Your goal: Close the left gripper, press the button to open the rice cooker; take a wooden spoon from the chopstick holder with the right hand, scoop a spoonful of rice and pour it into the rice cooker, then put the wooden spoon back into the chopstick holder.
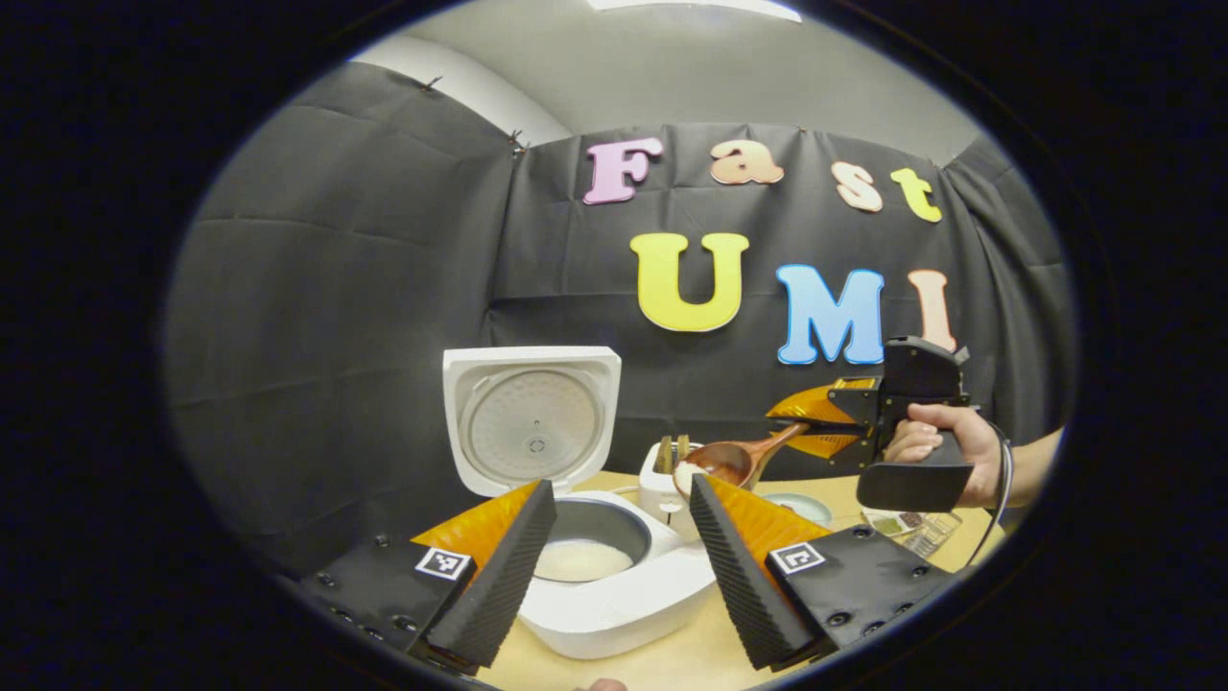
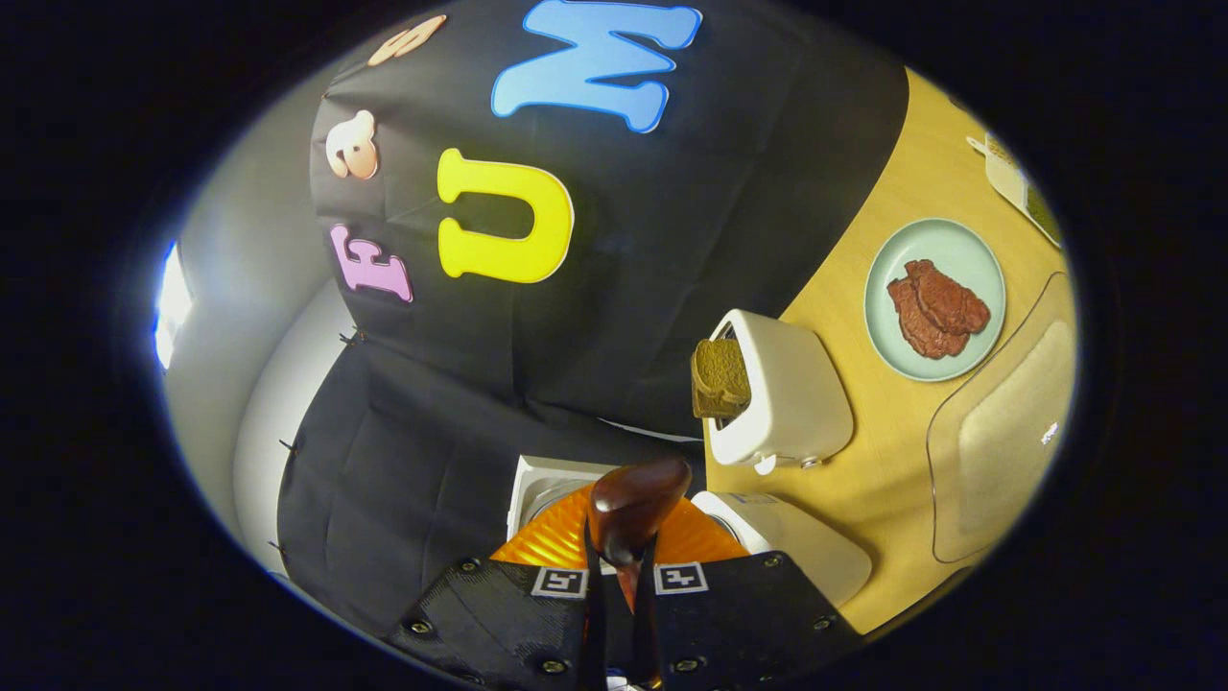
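The white rice cooker (image 1: 614,595) stands with its lid (image 1: 531,422) raised, and white rice lies in its inner pot (image 1: 583,559). My left gripper (image 1: 619,566) is open just in front of the pot, with nothing between its fingers. To the right and higher, a hand holds my right gripper (image 1: 791,427) shut on the handle of the wooden spoon (image 1: 734,461). The spoon's bowl carries some white rice and hangs right of the pot, above the toaster. In the right gripper view the spoon (image 2: 633,504) sticks out from my right gripper (image 2: 622,561) over the cooker's lid (image 2: 542,485).
A white toaster (image 2: 782,398) with a slice of bread (image 2: 720,377) stands beside the cooker. Beyond it are a pale green plate (image 2: 935,240) with pieces of meat and a clear plastic box (image 2: 998,441) on the wooden table (image 2: 863,480).
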